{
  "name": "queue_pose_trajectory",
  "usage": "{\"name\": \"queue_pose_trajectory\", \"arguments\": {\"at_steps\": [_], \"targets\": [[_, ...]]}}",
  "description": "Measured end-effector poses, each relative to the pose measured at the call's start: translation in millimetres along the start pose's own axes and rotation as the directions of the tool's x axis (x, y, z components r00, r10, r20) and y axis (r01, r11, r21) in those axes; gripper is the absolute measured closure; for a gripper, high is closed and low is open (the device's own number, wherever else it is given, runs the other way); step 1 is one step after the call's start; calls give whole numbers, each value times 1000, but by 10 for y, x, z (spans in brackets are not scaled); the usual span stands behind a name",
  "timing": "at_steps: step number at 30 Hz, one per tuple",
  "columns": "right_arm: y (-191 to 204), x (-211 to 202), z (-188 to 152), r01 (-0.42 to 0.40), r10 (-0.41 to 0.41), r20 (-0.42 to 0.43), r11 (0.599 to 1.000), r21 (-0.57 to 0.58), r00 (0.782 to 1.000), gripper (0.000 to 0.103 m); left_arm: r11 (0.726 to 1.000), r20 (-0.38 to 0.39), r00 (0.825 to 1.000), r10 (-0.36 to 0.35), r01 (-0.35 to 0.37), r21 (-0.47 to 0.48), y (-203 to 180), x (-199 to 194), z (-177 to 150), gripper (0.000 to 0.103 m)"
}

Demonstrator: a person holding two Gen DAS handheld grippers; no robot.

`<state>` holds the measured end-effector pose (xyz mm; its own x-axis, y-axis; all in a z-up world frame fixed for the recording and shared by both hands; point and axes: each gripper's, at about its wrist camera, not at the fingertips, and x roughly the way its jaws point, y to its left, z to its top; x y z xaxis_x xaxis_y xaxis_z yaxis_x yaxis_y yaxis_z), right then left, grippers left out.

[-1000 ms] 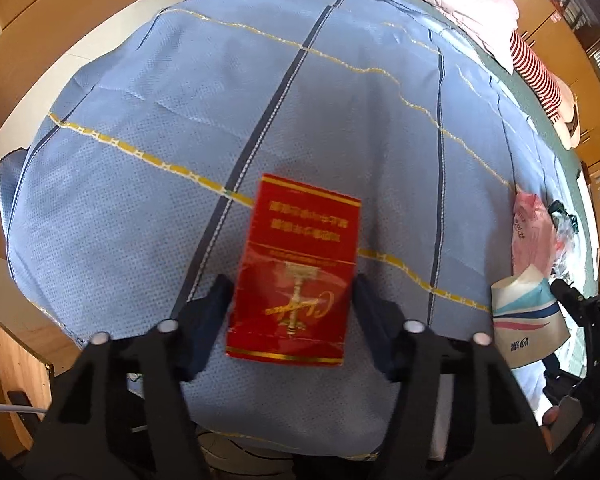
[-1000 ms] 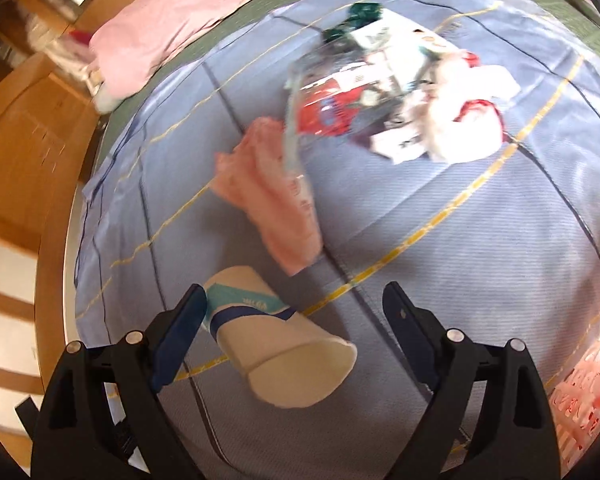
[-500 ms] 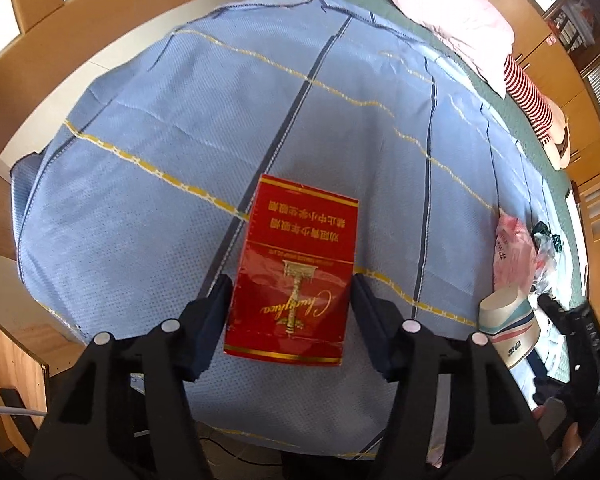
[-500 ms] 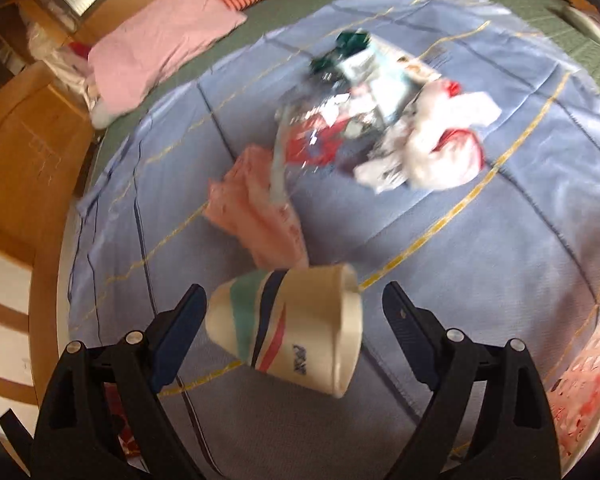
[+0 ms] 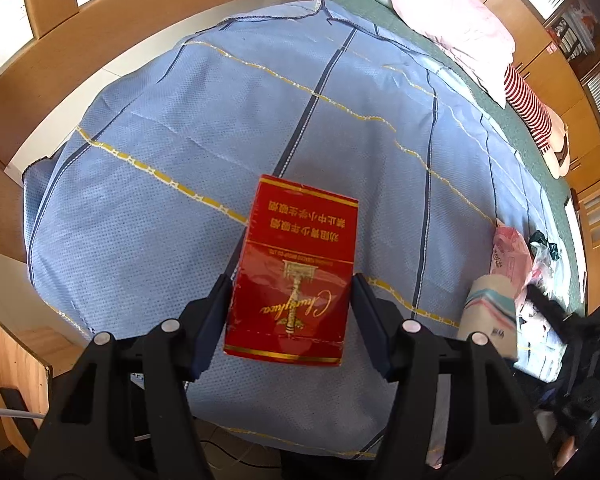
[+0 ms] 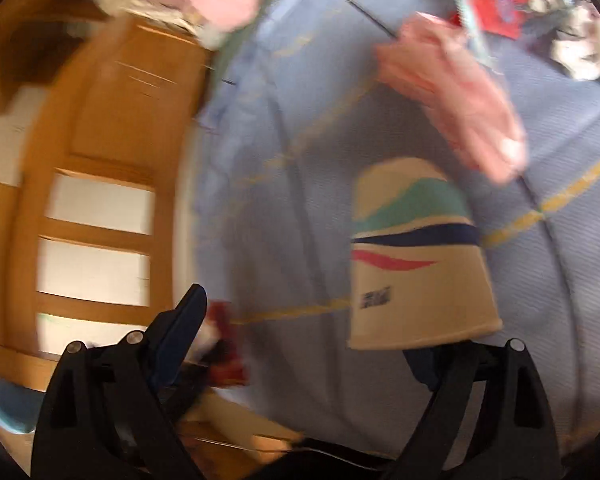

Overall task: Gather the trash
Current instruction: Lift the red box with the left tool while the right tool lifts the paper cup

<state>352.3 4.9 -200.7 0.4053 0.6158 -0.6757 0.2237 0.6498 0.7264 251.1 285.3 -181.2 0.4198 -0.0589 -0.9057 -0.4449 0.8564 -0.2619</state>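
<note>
Behind the paper cup [image 6: 416, 264], the right gripper's [image 6: 312, 332] fingertip seems hidden.

Blue checked bedspread [image 5: 180, 128] with pink bag [image 6: 456, 92], paper cup [image 6: 416, 256], crumpled wrappers [image 6: 500, 4].

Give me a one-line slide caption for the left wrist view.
Left gripper holds a red cigarette pack above a blue checked cloth, paper cup at right.

paper cup [image 6: 416, 256] upended, shifted toward right finger
</note>
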Motion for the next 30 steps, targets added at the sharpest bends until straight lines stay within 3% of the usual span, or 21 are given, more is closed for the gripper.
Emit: {"name": "queue_pose_trajectory", "arguments": {"at_steps": [4,7,8,10,12,13,14,15,18,20,21,26,30], "targets": [[-31,-143,-82,76,-77,12,996,38,997,15,1000,5,1000,-12,12,-5,-8,-23,8,42],[-25,-181,-161,157,-154,-56,987,44,986,15,1000,5,1000,-26,26,-4,-4,-50,16,42],[-3,-236,-217,225,-224,-61,974,22,973,15,1000,5,1000,-28,28,-6,6,-61,21,42],[71,-386,-282,321,-320,14,947,-22,947,15,999,10,1000,-30,30,-12,18,-83,33,42],[202,-498,-291,432,-421,131,899,-75,898,15,999,19,999,-31,31,-12,14,-111,30,42],[293,-493,-251,516,-488,200,848,-120,850,15,999,21,999,-32,32,-7,4,-114,30,42],[295,-457,-223,557,-520,231,818,-140,822,15,999,21,999,-34,33,3,-12,-115,20,42],[299,-389,-183,574,-533,241,804,-154,811,15,999,19,999,-36,36,11,-23,-115,12,42],[100,-50,-8,522,-508,123,839,-155,853,15,998,20,998,-51,51,24,-46,-121,6,42],[-34,147,0,513,-516,25,845,-152,856,15,998,24,998,-59,59,33,-64,-133,1,42],[-77,203,1,487,-494,-10,862,-141,870,15,997,26,997,-68,66,42,-86,-141,-1,42],[28,241,-24,540,-541,52,822,-183,840,17,991,43,995,-94,90,95,-208,-188,-44,42],[110,268,-6,530,-527,71,827,-188,847,23,988,64,991,-114,106,116,-242,-244,-63,42]]}}
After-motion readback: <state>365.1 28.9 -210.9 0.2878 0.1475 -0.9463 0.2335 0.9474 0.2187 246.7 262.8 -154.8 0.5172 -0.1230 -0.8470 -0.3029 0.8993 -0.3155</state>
